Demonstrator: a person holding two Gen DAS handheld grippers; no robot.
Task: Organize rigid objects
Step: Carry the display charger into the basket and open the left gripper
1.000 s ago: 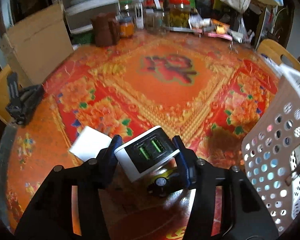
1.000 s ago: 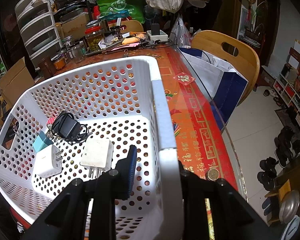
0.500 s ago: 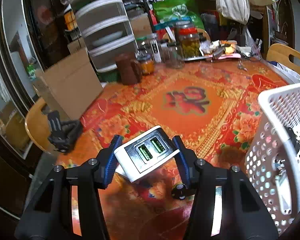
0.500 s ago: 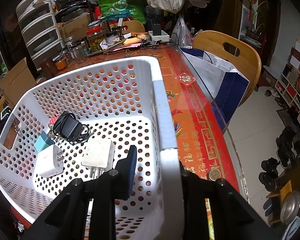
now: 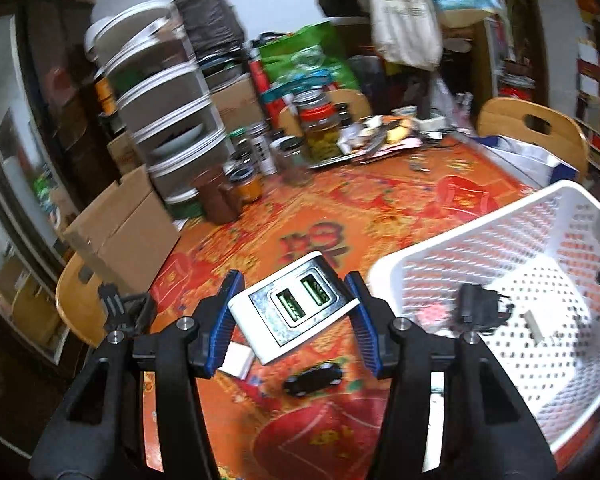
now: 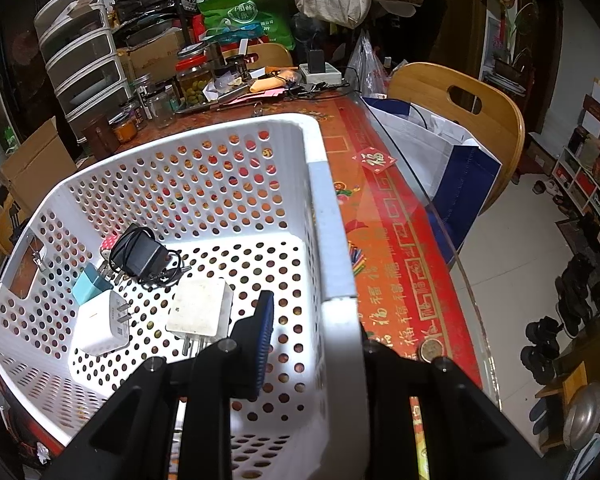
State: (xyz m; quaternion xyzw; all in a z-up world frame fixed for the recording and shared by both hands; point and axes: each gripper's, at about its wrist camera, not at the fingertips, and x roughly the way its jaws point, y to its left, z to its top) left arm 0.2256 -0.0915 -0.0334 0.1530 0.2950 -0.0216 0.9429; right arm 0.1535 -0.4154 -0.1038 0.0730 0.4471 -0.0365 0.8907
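Left tongs [image 5: 292, 316] clamp charger [image 5: 294, 306]; basket [image 5: 480, 240] lies frame right, its rim clamped by right tongs [image 6: 312, 344].

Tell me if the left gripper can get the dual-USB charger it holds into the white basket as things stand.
Probably yes. The left gripper grips the charger above the table, the basket beside it is open-topped, and bare floor shows between the adapters inside.

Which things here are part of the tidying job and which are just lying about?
Part of the job:
- white charger gripped in the left tongs
- white basket, rim clamped by the right tongs
- chargers in it: black, white
- small black item on the table

Lying about:
- jars
- cardboard box
- drawers
- chair
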